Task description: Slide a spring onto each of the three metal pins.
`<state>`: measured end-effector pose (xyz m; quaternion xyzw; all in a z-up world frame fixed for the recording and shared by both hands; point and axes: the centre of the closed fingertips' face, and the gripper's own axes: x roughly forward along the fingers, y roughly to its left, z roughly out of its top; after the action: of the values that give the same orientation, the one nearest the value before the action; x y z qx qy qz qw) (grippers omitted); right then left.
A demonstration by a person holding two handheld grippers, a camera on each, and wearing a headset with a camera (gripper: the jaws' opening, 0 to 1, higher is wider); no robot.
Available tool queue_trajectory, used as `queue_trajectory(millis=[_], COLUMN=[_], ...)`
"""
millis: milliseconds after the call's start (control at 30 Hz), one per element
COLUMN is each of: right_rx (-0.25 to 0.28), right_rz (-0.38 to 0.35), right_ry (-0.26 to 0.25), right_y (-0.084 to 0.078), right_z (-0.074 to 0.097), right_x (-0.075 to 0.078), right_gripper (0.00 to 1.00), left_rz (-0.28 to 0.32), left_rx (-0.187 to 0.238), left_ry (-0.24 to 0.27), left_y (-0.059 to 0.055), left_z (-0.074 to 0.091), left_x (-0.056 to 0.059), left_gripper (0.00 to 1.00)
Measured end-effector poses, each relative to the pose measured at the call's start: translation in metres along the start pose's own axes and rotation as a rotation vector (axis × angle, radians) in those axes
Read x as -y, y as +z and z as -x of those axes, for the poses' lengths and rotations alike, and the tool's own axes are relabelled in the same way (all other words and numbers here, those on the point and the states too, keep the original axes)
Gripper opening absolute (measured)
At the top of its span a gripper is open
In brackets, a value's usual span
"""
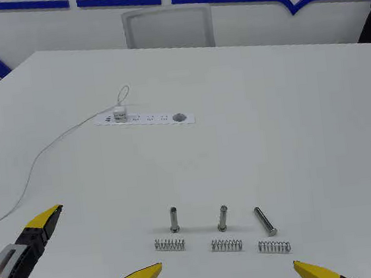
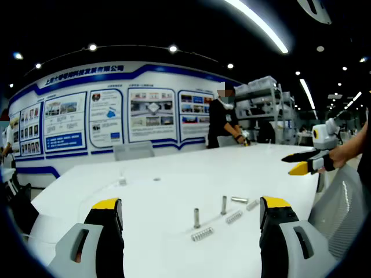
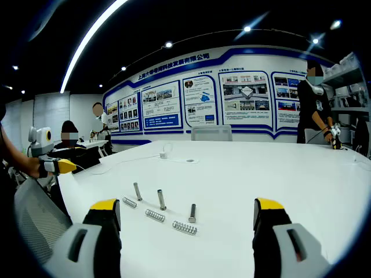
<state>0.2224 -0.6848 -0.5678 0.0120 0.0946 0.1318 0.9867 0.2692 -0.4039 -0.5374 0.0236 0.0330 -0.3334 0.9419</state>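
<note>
Pins (image 1: 222,218): two upright, third lying flat | springs (image 1: 226,245) lengthwise left-right | left gripper (image 2: 190,202), right gripper (image 3: 185,203): fingers (image 2: 107,204) spread

Bright ceiling light strips (image 2: 258,26) are washing the white desk (image 1: 292,141), casting faint shadows. Fisheye distortion is curving both gripper views' edges.

A broad white counter (image 1: 291,134) carries a flat white power strip (image 1: 145,118) with a small white charger (image 1: 120,114) plugged in. The charger's white cable (image 1: 39,157) trails toward the counter's left edge. A grey mesh-backed chair (image 1: 168,28) stands at the far side. Behind it, a white wall (image 1: 259,18) bears blue-framed display boards (image 2: 152,114). The dark ceiling (image 2: 174,17) holds round spotlights (image 2: 172,48) and a long linear light (image 2: 258,23). Shelving (image 2: 264,98) stands beyond the counter.
</note>
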Motion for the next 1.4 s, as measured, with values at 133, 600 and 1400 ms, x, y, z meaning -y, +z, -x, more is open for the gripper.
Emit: queue_trajectory(millis=[133,600,1400], right_rx=[-0.01,-0.032,-0.081], right_rz=[0.0,-0.01,-0.032], right_ry=[0.002,0.013,0.014], right_y=[-0.002,-0.007,-0.017], right_z=[0.0,-0.001,-0.001], right_x=[0.0,-0.002,-0.001], right_gripper=[0.96,0.95,0.93], left_rz=[0.009,0.003,0.009], left_rx=[-0.012,-0.027,-0.074], left_ry=[0.001,-0.032,-0.05], left_y=[-0.002,-0.005,-0.015], left_z=[0.0,-0.001,-0.001], left_x=[0.0,0.007,0.009], left_gripper=[1.0,0.99,0.97])
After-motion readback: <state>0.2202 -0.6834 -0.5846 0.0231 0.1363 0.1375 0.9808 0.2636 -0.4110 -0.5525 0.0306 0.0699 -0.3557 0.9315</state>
